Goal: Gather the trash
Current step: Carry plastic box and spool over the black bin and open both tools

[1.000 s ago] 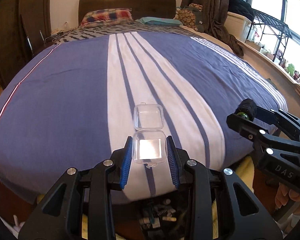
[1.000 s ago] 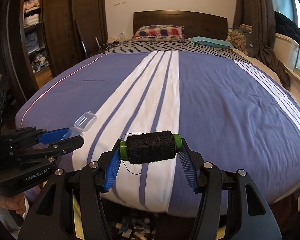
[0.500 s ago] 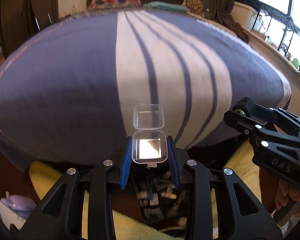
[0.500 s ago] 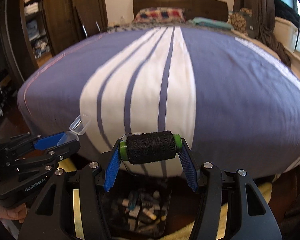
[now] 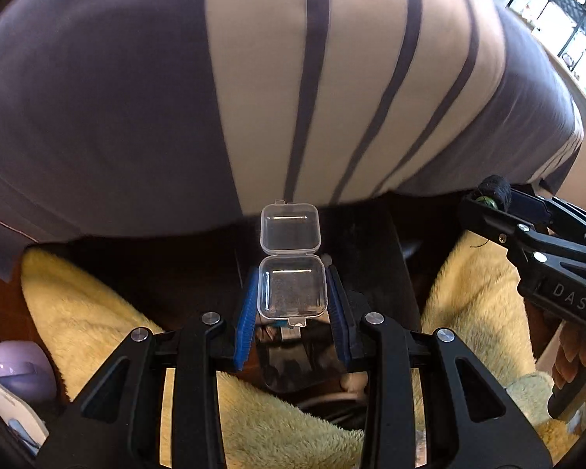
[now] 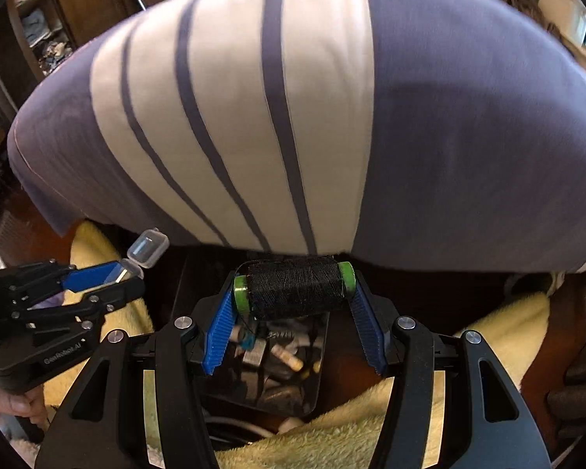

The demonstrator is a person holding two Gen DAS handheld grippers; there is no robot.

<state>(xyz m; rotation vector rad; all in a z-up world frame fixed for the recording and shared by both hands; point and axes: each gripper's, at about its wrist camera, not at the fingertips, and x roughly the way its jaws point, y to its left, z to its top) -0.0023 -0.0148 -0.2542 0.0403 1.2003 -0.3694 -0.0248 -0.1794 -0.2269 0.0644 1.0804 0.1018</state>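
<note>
A small clear plastic case (image 5: 292, 287), its lid hinged open, is clamped between the blue pads of the left gripper (image 5: 292, 301). A spool of black thread (image 6: 294, 287) is gripped endwise by the right gripper (image 6: 293, 308). Both are held above a dark bin (image 6: 269, 367) of small trash, below the striped bedspread (image 6: 293, 117).

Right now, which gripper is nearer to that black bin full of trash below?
Hard to say. The left gripper, holding the clear box, and the right gripper, holding the thread spool, both hover above the bin.
</note>
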